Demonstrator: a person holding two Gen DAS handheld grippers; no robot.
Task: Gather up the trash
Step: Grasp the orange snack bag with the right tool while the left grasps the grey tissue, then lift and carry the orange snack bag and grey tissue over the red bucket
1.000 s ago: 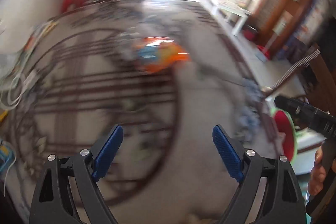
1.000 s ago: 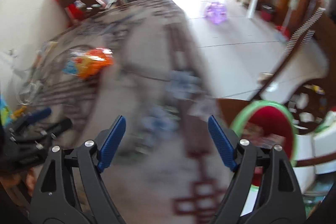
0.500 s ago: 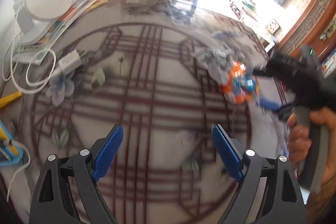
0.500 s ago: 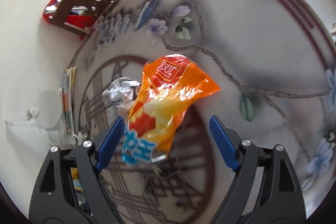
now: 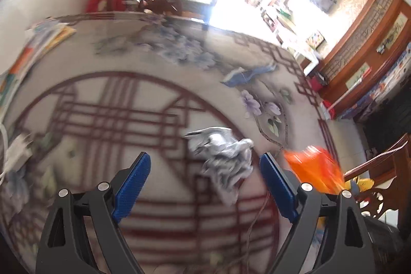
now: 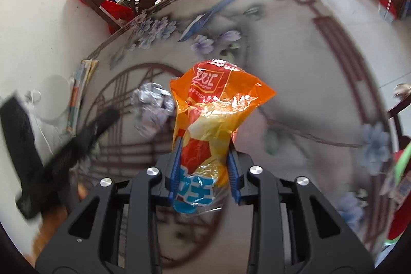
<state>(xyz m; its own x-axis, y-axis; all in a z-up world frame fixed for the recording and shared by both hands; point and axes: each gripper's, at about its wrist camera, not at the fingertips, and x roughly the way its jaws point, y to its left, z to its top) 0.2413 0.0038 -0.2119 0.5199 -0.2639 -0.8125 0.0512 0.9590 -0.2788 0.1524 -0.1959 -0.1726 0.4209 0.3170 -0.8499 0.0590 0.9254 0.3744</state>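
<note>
Orange wrapper [image 6: 215, 120] — right gripper [image 6: 204, 171] closing on it | left gripper [image 5: 205, 184] — spread wide

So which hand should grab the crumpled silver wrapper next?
Left. The left claw is open with the crumpled silver wrapper just ahead of it; the right claw is closing on the orange snack bag.

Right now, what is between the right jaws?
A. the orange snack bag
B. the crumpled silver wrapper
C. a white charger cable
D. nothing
A: in the right wrist view the right gripper has its jaws closing on the orange snack bag, while the crumpled silver wrapper lies on the table beside it.
</note>
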